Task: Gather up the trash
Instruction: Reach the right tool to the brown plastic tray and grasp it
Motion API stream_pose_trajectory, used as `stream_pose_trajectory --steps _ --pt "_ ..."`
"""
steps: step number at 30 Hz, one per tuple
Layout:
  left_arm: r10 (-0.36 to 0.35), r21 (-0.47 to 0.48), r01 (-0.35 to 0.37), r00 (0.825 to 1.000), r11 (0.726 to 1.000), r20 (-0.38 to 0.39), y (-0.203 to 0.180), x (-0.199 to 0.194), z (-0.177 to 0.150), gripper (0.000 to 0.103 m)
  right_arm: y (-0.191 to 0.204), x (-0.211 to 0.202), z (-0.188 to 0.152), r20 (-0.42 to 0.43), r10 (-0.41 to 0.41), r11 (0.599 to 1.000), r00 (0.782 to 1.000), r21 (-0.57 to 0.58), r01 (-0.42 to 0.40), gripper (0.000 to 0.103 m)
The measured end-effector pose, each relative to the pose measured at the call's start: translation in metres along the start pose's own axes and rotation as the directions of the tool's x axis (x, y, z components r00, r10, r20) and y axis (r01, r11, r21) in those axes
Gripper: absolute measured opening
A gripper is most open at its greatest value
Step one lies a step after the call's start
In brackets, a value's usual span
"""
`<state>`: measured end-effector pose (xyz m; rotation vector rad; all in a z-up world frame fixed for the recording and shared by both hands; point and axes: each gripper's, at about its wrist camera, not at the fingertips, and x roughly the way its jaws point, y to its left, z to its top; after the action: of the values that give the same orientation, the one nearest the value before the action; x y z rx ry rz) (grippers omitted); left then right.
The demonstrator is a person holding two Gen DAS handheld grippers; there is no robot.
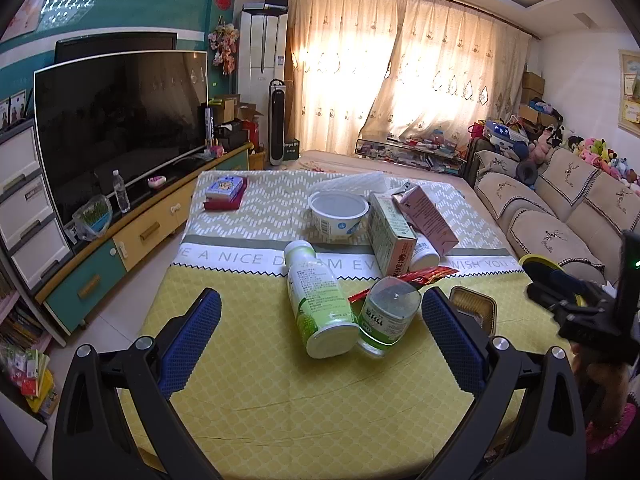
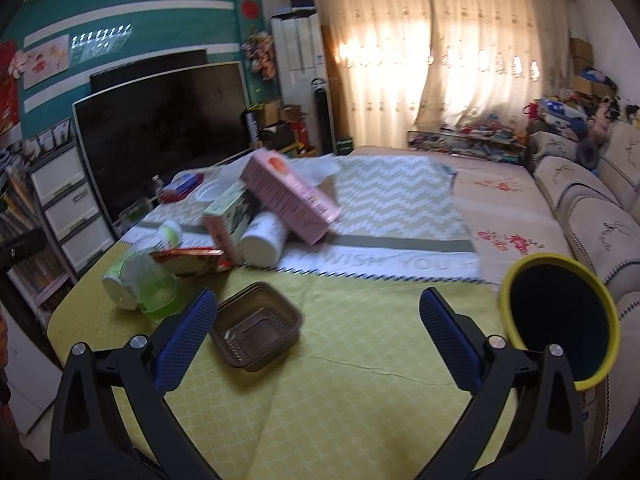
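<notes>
**Both grippers spread wide over the table, trash pile untouched**

Left gripper (image 1: 320, 320): jaws wide apart, nothing between the pads. It hangs above the yellow-green tablecloth (image 1: 280, 400), pointed at two bottles lying on their sides. The white bottle with green label (image 1: 320, 304) lies base toward the camera; the clear green bottle (image 1: 386, 316) lies just beside it on the right, the two touching. A red wrapper (image 1: 404, 280) rests across the clear bottle's far end.

Behind them: a beige carton (image 1: 390, 236) leans against a pink carton (image 1: 430, 218), with a small white bottle (image 1: 426, 254) under the pair. A white bowl (image 1: 338, 212) stands upright to the left of the cartons. A stack of books (image 1: 226, 192) sits near the far left corner of the cloth, well apart from the pile.

Right gripper (image 2: 318, 320): jaws also wide apart, holding nothing. A brown plastic tray (image 2: 256, 328) lies on the cloth just beside the left finger (image 2: 184, 344); whether they touch cannot be told. A yellow-rimmed bin (image 2: 560, 320) with dark interior stands at the table's right edge, beside the right finger. The right-wrist view is slightly blurred.
</notes>
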<state>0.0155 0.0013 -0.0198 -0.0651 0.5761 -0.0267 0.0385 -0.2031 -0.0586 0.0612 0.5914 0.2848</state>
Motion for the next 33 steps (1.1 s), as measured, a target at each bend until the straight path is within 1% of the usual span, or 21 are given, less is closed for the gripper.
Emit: stream_pose_trajectory --steps 2,5,11,16,23,28,29,30,31,33 --pt "-0.001 -0.006 0.001 1.000 1.000 -0.008 0.002 0.004 -0.001 0.099 0.010 0.009 -0.002 -0.021 0.034 0.999 0.999 -0.030 -0.034 0.097" --pt "-0.002 -0.010 0.001 1.000 1.000 -0.018 0.003 0.010 -0.003 0.099 0.023 0.022 -0.004 -0.055 0.052 0.996 0.997 -0.073 -0.056 0.097" --pt "-0.003 -0.014 0.002 1.000 1.000 -0.024 0.006 0.018 -0.004 0.099 0.031 0.050 -0.003 -0.127 0.051 0.995 0.991 -0.084 -0.062 0.097" --pt "-0.001 -0.017 0.000 1.000 1.000 -0.027 0.007 0.021 -0.004 0.099 0.038 0.065 -0.005 -0.181 0.037 0.991 0.983 -0.121 -0.060 0.097" --pt "-0.003 -0.020 0.003 1.000 1.000 -0.031 0.008 0.024 -0.006 0.099 0.045 0.079 -0.009 -0.233 0.024 0.989 0.972 -0.136 -0.057 0.097" --pt "-0.006 -0.020 0.005 0.999 1.000 -0.033 0.008 0.025 -0.007 0.099 0.046 0.083 -0.007 -0.249 0.009 0.988 0.968 -0.149 -0.047 0.096" --pt "-0.006 -0.020 0.005 0.999 1.000 -0.034 0.007 0.025 -0.007 0.099 0.047 0.084 -0.007 -0.250 0.009 0.987 0.968 -0.155 -0.049 0.094" --pt "-0.006 -0.020 0.005 0.999 1.000 -0.034 0.007 0.025 -0.007 0.099 0.047 0.084 -0.007 -0.247 0.010 0.986 0.969 -0.160 -0.050 0.083" --pt "-0.006 -0.020 0.006 0.999 1.000 -0.035 0.007 0.025 -0.008 0.099 0.048 0.085 -0.007 -0.247 0.010 0.985 0.969 -0.163 -0.052 0.080" --pt "-0.007 -0.019 0.006 0.999 1.000 -0.036 0.006 0.026 -0.008 0.099 0.047 0.085 -0.008 -0.250 0.030 0.985 0.968 -0.157 -0.071 0.080"
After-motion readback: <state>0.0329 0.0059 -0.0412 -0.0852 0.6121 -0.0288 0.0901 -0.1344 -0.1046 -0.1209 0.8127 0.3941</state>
